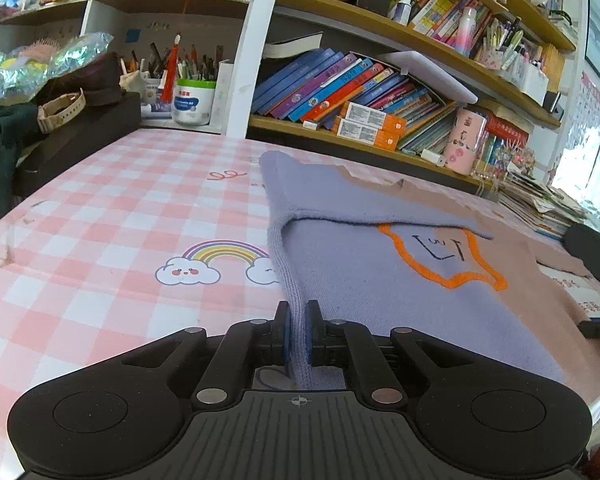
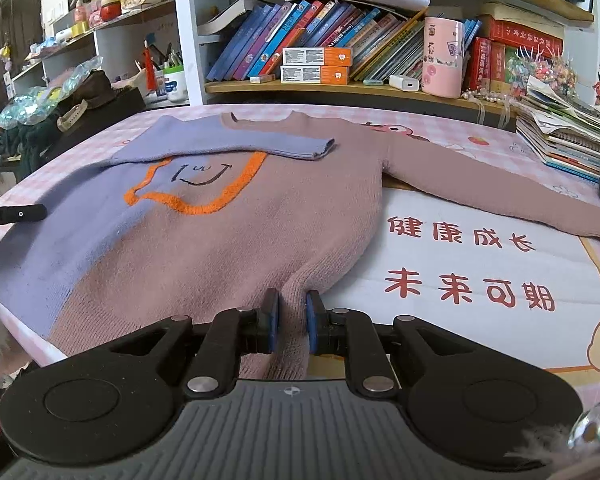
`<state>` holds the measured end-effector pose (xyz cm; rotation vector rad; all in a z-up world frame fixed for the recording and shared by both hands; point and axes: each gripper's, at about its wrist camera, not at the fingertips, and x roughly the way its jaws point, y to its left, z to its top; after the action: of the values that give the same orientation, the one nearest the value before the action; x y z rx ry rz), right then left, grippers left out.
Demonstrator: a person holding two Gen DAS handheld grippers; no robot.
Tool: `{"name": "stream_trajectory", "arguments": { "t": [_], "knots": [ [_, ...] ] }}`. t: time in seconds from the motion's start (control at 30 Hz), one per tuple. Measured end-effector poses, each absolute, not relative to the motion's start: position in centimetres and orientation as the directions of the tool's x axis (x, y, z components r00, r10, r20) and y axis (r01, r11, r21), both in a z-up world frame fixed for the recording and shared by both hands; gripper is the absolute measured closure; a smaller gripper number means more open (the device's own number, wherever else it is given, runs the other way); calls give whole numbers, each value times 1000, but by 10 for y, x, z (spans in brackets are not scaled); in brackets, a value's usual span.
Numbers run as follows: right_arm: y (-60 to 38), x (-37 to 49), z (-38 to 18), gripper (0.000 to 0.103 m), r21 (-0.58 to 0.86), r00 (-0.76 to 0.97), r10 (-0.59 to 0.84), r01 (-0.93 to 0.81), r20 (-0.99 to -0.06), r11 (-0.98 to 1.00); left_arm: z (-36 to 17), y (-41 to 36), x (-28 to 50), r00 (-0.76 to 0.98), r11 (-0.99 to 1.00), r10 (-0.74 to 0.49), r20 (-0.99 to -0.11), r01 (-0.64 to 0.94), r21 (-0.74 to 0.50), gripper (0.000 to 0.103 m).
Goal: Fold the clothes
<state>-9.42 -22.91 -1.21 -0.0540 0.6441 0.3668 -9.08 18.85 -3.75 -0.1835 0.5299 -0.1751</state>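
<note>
1. Knitted sweater [image 1: 380,288], lavender and dusty pink, lies flat on the table [image 1: 100,208], which carries a pink-and-white check cover. Left wrist view: the lavender sleeve is folded across the chest, over the top of an orange outline with a drawn smiling face.
2. Left hand-held gripper [image 1: 298,336]: jaws closed on the ribbed lavender hem edge, knit pinched between the blue pads.
3. Cover print in this view: a rainbow [image 1: 216,260] between two smiling clouds.
4. Containers, left wrist view: white tub with green rim [image 1: 193,100] at the back of the table, holding pens and pencils; its label is too small to read. Pink cup [image 1: 466,140] on the bookshelf [image 1: 340,128]; contents hidden.
5. Right wrist view: right hand-held gripper [image 2: 292,320] closed on a pinch of the pink hem at the near edge.
6. The pink sleeve [image 2: 500,196] lies stretched out to the right, flat on the table.
7. Red writing on the cover [image 2: 460,264], beside the sweater: "健康成长" above "未来可期".
8. Black bar [image 2: 12,214] at the left edge, over the lavender side, reads "Robot.AI".
9. Two orange-and-white boxes [image 2: 316,66], stacked in front of the leaning books; print illegible.
</note>
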Motion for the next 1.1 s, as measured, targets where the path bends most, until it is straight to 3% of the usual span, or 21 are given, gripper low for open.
{"name": "stream_trajectory", "arguments": {
  "t": [0.67,0.9,0.97,1.1],
  "knots": [
    [-222,-94,-11,87,29,732,306,-364,-609,931,-37,195,-89,852,973,-206,-481,126,-193,93],
    [-231,-98,-3,81,33,755,299,-346,-584,938,-17,190,-108,905,988,-144,-400,110,-106,89],
    [-236,-98,2,77,41,768,296,-332,-568,942,-10,184,-113,916,988,-155,-371,135,-80,85],
    [-255,-94,9,71,43,800,253,-275,-544,960,-2,164,-119,913,973,-227,-339,229,-35,59]
  ]
}}
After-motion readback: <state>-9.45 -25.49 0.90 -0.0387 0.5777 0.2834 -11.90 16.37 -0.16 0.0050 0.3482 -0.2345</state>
